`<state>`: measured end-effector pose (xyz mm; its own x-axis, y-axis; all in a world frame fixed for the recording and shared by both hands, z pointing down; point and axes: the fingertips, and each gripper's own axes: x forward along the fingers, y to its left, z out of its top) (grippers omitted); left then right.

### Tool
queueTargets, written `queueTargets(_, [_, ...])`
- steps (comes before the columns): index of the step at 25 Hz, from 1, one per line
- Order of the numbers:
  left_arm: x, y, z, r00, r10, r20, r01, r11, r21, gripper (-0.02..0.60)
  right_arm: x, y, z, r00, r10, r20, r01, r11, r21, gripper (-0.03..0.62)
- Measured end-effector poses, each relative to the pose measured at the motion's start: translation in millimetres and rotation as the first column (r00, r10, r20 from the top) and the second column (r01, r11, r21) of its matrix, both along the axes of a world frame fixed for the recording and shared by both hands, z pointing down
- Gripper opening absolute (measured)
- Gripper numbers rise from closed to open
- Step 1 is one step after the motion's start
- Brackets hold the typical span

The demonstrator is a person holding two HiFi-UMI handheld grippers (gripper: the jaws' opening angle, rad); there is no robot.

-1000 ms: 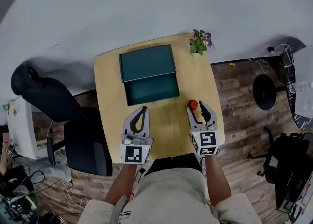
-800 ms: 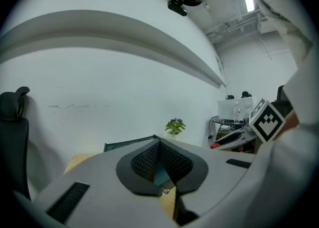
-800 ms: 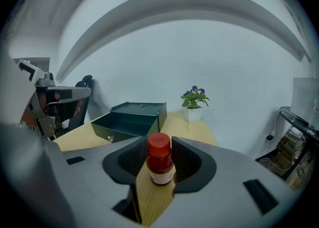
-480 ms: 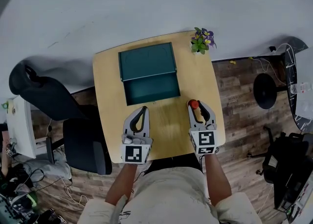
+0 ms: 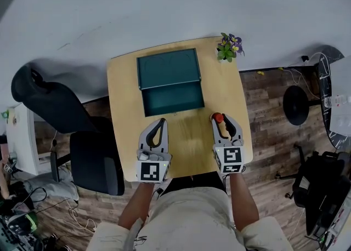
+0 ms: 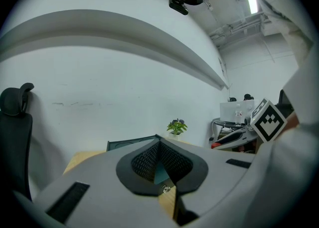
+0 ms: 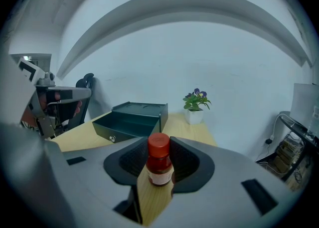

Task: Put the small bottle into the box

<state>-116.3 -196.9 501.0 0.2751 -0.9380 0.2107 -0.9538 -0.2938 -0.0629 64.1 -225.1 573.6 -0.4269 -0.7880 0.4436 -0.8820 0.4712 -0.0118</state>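
Observation:
The small bottle, clear with a red cap, stands upright on the wooden table near its front right. My right gripper has closed around it, and its pads press the bottle's sides just below the cap. The dark green box lies open at the table's far middle, lid tipped back and tray facing me; the right gripper view shows this box ahead to the left. My left gripper rests near the front edge, its jaws shut and empty, pointing at the box.
A small potted plant stands at the table's far right corner. A black office chair sits just left of the table. Wood floor with a round stool base lies to the right.
The right jaws have narrowed onto the bottle, which was loosely between them a second ago. Both grippers stay in place; the head view has shifted slightly.

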Motion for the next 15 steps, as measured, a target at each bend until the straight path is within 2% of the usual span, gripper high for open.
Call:
queueTargets(2, [-2,2,-1,1.0,-0.004,0.001,0.004,1.0,-0.005,0.006,0,0,-5,1.0,-0.002,-0.004,0.002,1.0,0.013,0.144])
queueTargets(5, [-8,4,-8,1.0,-0.016,-0.011,0.016,0.999,0.038,0.006,-3,0,-17,1.0,-0.004,-0.01,0.004,0.999,0.034,0.144])
queueTargets(8, [-14,10,-13,0.999,-0.032,-0.021,0.032,0.999,0.022,0.006,-5,2,-32,1.0,-0.009,-0.012,0.01,0.998,0.063,0.144])
queueTargets(11, [-20,13,-23,0.999,-0.04,-0.021,0.041,0.997,0.068,0.006,-8,5,-48,1.0,-0.017,-0.016,0.019,0.995,0.094,0.144])
queueTargets(15, [-29,21,-33,0.998,-0.061,-0.018,0.062,0.996,0.066,0.006,-13,6,-68,1.0,-0.021,-0.014,0.022,0.99,0.137,0.144])
